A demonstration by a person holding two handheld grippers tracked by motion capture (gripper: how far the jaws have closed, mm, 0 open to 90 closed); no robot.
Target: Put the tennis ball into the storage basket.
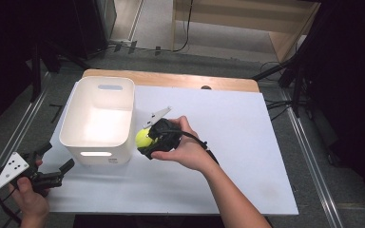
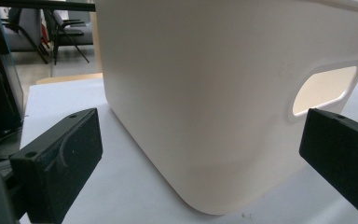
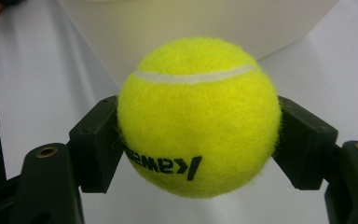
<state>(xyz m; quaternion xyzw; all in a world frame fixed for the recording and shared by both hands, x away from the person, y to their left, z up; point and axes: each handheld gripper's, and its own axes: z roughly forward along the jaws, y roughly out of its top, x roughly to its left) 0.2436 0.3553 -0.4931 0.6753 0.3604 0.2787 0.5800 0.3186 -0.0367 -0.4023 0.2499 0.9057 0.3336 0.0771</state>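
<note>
The right gripper (image 1: 148,139) has its jaws clamped on either side of a fuzzy yellow-green tennis ball (image 3: 198,116), squeezing it at the middle with the printed lettering facing the camera. From where I stand, the ball (image 1: 143,137) hangs just beside the right wall of the tall white plastic bin with slotted handles (image 1: 98,142), below its rim and clear of the white-covered bench (image 1: 247,156). The bin stands toward the bench's left edge, nearer the far side than the near one.

The left gripper (image 1: 52,175) waits at the near left corner, jaws spread wide with nothing between them, pointed at the bin's near wall (image 2: 205,93) and its handle slot but not touching it.

This looks like the carrying step: ball picked, not yet delivered. The next move likely calls for lifting the ball above the rim, shifting it left over the opening, then letting the jaws part. The rim sits close, so the ball needs height before it travels sideways.
</note>
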